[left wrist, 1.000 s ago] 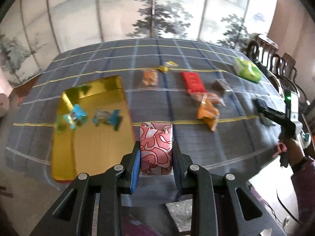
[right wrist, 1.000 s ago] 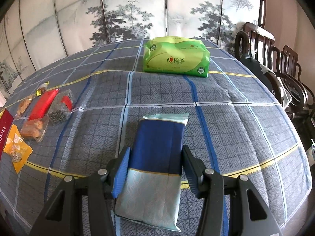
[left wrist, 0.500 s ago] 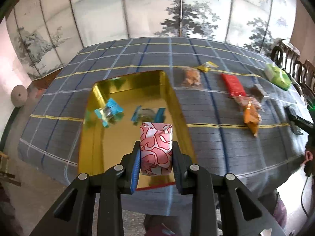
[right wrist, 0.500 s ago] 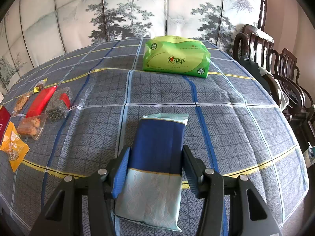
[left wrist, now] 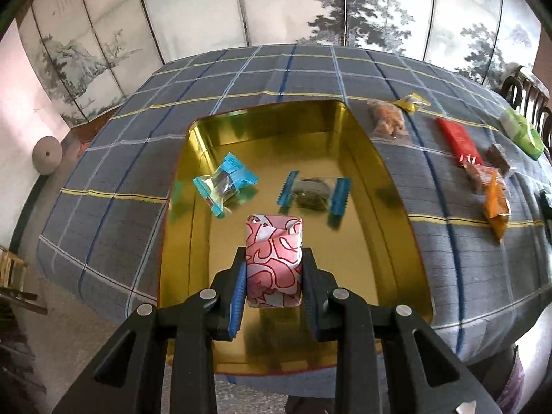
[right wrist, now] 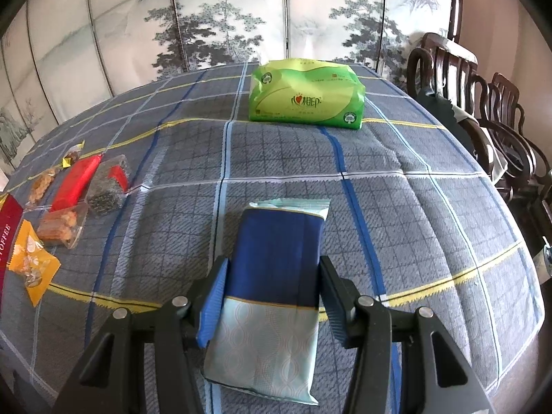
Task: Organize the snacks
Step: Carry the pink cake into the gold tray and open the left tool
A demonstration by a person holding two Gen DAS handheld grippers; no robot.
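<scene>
Snacks: pink packet [left wrist: 273,258] above gold tray [left wrist: 365,145] | two wrapped candies [left wrist: 225,181] inside

Both wrist views tilt down over table; shared: red packet [left wrist: 457,139], green pack [right wrist: 305,98].

Home dining room: painted screen [right wrist: 224,27], carved chairs [right wrist: 483,110].

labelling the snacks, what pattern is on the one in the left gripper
Red swirls on pink and white wrapping, on the wrapped snack; clearest in the left wrist view.
</scene>
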